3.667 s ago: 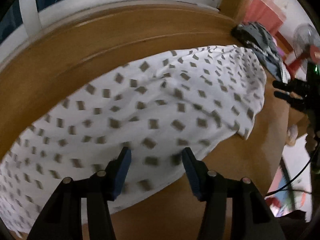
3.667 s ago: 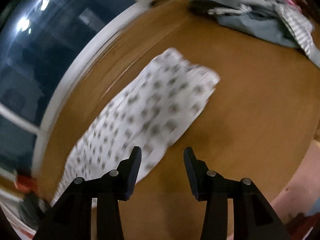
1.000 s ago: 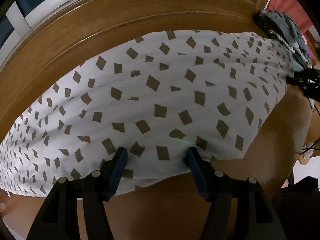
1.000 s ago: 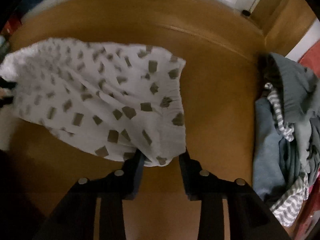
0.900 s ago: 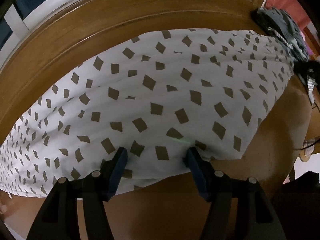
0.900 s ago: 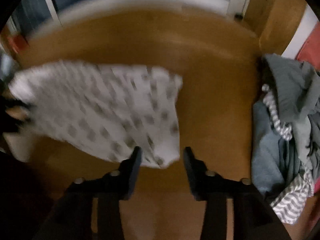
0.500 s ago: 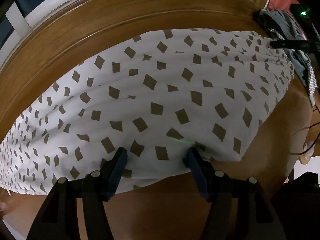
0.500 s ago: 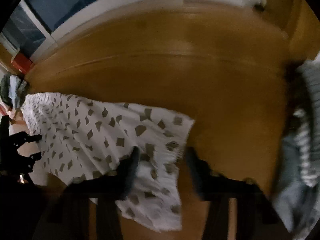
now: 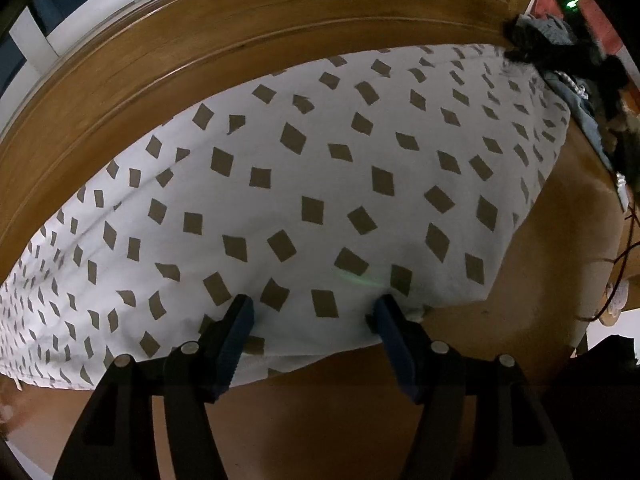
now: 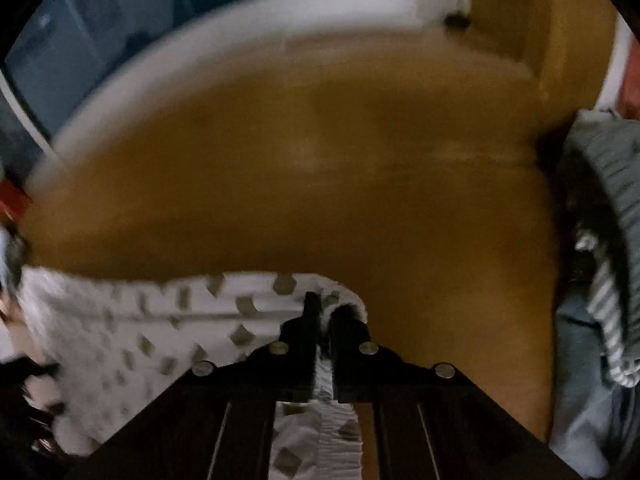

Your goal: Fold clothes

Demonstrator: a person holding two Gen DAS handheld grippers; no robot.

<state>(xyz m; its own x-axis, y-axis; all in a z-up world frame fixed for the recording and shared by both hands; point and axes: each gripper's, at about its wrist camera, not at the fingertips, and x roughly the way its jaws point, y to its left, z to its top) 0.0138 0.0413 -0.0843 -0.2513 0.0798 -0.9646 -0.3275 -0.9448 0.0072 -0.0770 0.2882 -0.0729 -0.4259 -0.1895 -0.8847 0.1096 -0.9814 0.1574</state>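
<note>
White spotted garment (image 9: 304,184) lies spread along the wooden bench's (image 9: 192,44) near edge; my right claw (image 10: 324,320) pinches its gathered end to fold it, my left claw (image 9: 312,312) straddles the hem, gaping.

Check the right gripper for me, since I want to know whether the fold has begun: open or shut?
Shut. The right gripper has its jaws nearly together, pinching the gathered edge of the white patterned garment.
</note>
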